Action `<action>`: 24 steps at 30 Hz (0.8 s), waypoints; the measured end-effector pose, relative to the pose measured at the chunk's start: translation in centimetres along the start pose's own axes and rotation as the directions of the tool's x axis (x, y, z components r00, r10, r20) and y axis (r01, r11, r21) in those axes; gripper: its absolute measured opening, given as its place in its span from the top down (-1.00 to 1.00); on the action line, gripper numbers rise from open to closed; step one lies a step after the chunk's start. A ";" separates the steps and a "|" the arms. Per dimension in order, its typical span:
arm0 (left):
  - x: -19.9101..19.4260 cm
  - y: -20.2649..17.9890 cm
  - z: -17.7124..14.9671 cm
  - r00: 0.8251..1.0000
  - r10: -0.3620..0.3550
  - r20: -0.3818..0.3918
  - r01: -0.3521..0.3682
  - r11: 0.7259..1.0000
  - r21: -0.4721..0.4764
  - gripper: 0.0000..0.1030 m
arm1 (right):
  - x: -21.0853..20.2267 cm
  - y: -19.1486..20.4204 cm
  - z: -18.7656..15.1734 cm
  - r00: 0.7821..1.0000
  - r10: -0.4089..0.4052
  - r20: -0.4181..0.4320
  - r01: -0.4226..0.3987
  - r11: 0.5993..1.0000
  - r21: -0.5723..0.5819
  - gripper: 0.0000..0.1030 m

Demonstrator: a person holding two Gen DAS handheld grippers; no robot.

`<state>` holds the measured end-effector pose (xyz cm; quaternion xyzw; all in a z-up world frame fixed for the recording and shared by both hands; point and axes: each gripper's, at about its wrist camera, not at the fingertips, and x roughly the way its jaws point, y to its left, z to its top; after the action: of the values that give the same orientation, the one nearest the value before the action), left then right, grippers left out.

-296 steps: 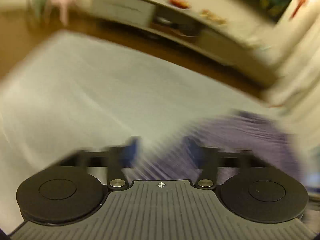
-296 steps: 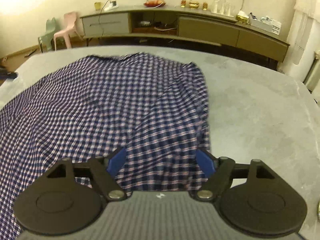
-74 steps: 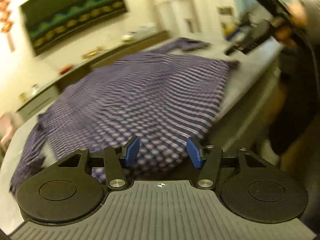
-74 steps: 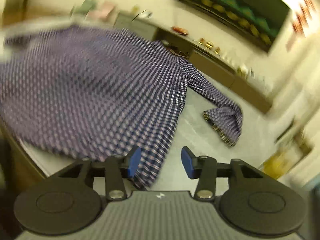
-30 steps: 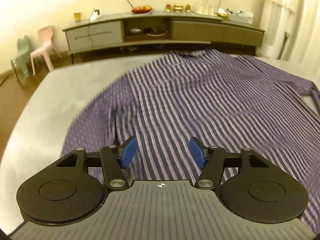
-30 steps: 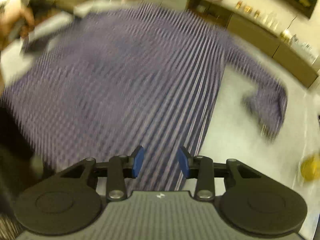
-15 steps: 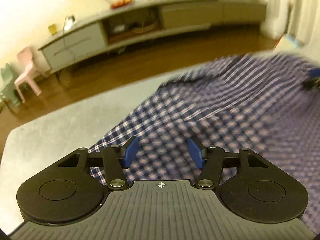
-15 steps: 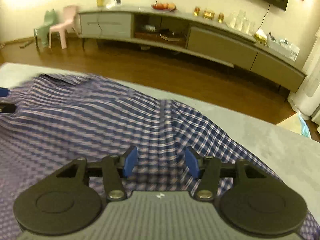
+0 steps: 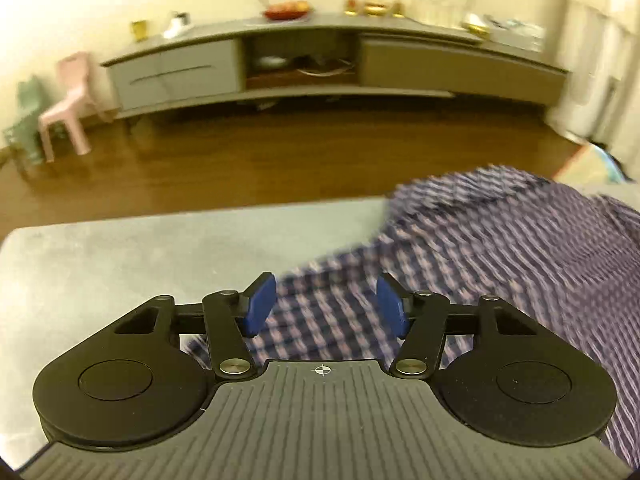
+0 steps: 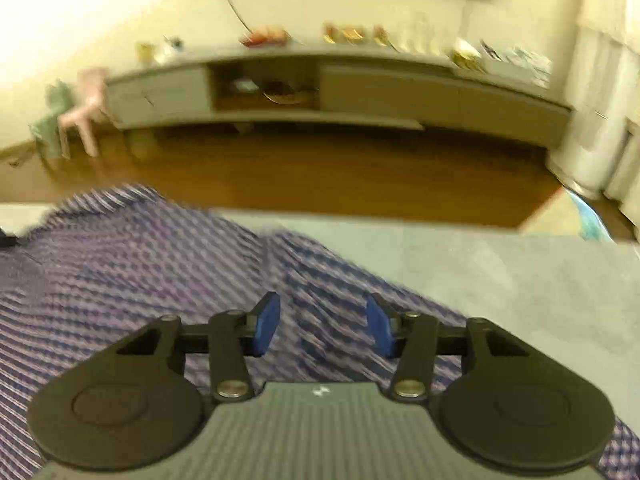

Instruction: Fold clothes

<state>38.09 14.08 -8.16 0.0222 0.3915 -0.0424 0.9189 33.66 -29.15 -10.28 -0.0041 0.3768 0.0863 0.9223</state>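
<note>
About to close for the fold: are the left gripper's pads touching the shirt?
Cannot tell. In the left wrist view the closing left gripper hangs over the blurred shirt; fabric shows between the jaws, but neither contact nor gap is plain.

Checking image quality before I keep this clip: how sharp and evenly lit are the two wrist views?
Left wrist: the checked shirt is smeared by motion blur, while the TV cabinet reads fairly clearly; warm yellow light, fisheye-bent edges. Right wrist: blur everywhere, the shirt and cabinet both soft; only the fingers look crisp.
</note>
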 end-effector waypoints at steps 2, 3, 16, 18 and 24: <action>0.4 0.5 -1.4 0.998 0.061 -0.034 -0.059 0.997 0.055 -0.04 | 1.8 -0.2 -0.6 0.997 -0.038 -0.066 0.035 0.998 -0.048 0.13; 0.6 1.0 -2.1 0.994 0.102 -0.041 -0.099 0.992 0.075 -0.12 | 2.7 -0.3 -0.9 0.993 -0.061 -0.100 0.054 0.996 -0.074 0.09; -17.9 12.0 -16.0 0.997 0.074 -0.038 -0.078 0.988 -0.132 -0.29 | -11.4 0.2 -12.1 0.968 0.198 -0.156 -0.204 0.979 -0.019 0.05; -20.1 12.2 -18.1 0.997 0.045 -0.057 -0.053 0.988 -0.144 -0.31 | -11.6 0.6 -14.1 0.974 0.128 -0.187 -0.144 0.987 -0.072 0.07; -22.7 11.1 -21.8 0.995 0.046 -0.084 -0.060 0.984 -0.170 -0.32 | -16.0 0.9 -15.7 0.991 -0.080 -0.103 0.074 0.995 -0.062 0.14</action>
<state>7.87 28.09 -6.82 -0.0454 0.4291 0.0171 0.9019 11.38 -31.89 -10.32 -0.0497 0.4218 0.0612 0.9032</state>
